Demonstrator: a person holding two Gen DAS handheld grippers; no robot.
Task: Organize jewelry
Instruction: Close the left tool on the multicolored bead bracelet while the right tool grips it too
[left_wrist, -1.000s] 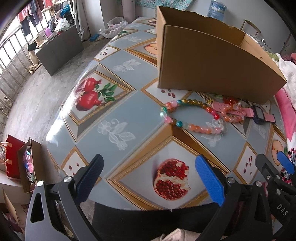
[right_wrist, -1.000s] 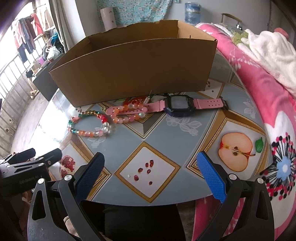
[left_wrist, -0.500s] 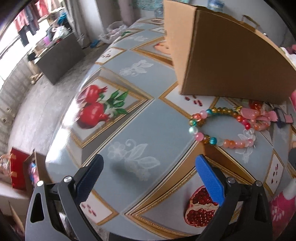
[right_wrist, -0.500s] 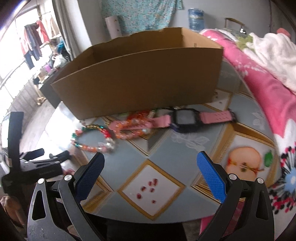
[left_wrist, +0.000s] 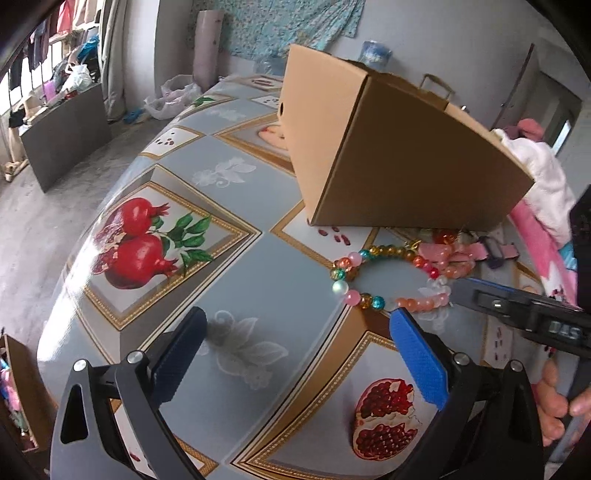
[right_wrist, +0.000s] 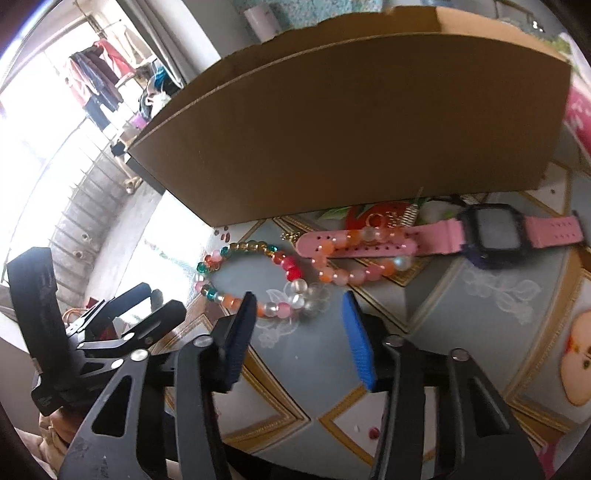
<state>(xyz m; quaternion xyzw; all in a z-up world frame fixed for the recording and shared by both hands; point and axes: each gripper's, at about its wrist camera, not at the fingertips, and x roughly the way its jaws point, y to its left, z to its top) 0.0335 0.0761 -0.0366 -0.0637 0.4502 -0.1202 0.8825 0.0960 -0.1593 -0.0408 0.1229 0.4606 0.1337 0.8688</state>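
Observation:
A multicoloured bead bracelet (right_wrist: 255, 273) lies on the table in front of a brown cardboard box (right_wrist: 351, 122); it also shows in the left wrist view (left_wrist: 373, 273). A peach bead bracelet (right_wrist: 354, 258) lies over the strap of a pink watch (right_wrist: 491, 232). My right gripper (right_wrist: 299, 306) is low over the table, its jaws partly closed and empty, straddling the near beads of the multicoloured bracelet. My left gripper (left_wrist: 295, 332) is open and empty, left of the bracelet. The box (left_wrist: 399, 147) hides its inside.
The table (left_wrist: 258, 258) has a grey cloth with fruit pictures and drops off at the left. A pink blanket (left_wrist: 535, 229) lies to the right. The left gripper's body (right_wrist: 92, 332) sits close to the right one's left side.
My right gripper has dropped and moved forward to the multicoloured bracelet, and its jaws have narrowed. My left gripper has swung forward and left, staying open.

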